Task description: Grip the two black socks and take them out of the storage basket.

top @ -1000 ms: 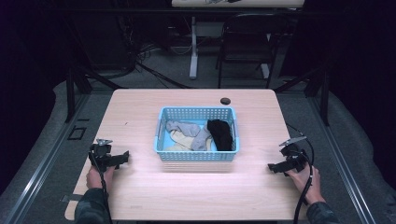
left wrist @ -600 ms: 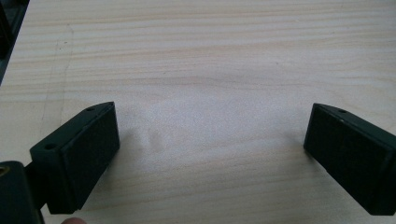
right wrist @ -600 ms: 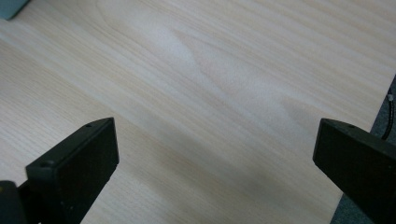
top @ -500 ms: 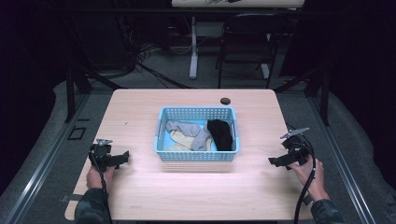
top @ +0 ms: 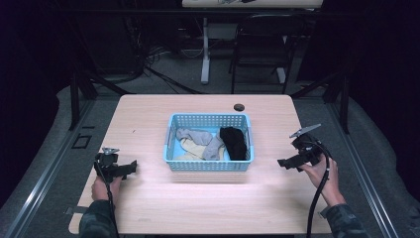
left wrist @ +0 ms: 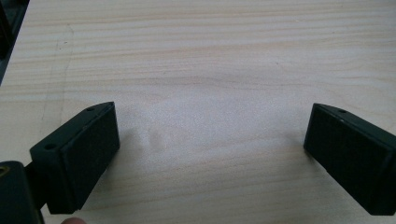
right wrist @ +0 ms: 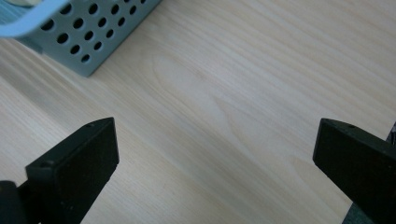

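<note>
Socks (top: 213,143) all lie in the basket (top: 208,165); none taken. Left gripper (top: 130,167) and right gripper (top: 283,163) flank it on the counter (top: 208,203), jaws apart, empty.

Light blue basket (top: 208,165), its walls dotted with rows of round holes, sits on a pale wood-grain surface (top: 208,208) in beige with faint wavy lines. Inside it: a grey sock (top: 194,135), a cream one (top: 189,148), and a black one (top: 234,142). A small dark disc (top: 239,106) lies by the far edge. Both the left gripper (top: 130,167) and the right gripper (top: 286,163) are black, jaws matte black, with black cables. The sleeves show a dark mottled green.
</note>
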Tool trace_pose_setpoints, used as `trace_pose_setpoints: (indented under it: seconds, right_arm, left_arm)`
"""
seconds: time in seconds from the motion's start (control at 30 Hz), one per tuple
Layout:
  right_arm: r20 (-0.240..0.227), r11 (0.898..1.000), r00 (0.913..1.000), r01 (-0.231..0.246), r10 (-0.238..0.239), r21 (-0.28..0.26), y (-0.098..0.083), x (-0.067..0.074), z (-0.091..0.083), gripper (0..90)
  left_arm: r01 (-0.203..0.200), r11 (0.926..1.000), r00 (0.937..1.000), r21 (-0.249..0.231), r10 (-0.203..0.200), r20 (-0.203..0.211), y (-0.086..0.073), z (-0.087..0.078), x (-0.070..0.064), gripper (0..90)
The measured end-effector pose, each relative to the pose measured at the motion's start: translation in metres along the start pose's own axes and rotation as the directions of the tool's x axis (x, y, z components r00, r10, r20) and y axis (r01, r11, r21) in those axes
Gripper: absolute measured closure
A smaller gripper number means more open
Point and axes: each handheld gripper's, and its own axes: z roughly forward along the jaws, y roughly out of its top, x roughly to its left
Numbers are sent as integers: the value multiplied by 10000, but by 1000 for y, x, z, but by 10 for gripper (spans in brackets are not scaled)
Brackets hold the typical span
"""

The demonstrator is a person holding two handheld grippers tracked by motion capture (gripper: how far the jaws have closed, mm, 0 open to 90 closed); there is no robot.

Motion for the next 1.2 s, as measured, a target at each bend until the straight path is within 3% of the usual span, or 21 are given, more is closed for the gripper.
trace_pose_setpoints:
  seconds: [0.6,0.83,1.2]
  right_arm:
    - [-213,9963,9961,858,-861,-107,54,23,-21,0]
    - [-459,9961,9953,845,-856,-242,78,29,-26,0]
    - [-798,9915,9883,1288,-1298,-169,115,45,-10,0]
  left_arm:
    - [4,10000,10000,0,-4,2,0,0,0,34]
    - [2,10000,10000,3,-2,3,0,0,0,34]
    - [3,10000,10000,2,-3,6,0,0,0,34]
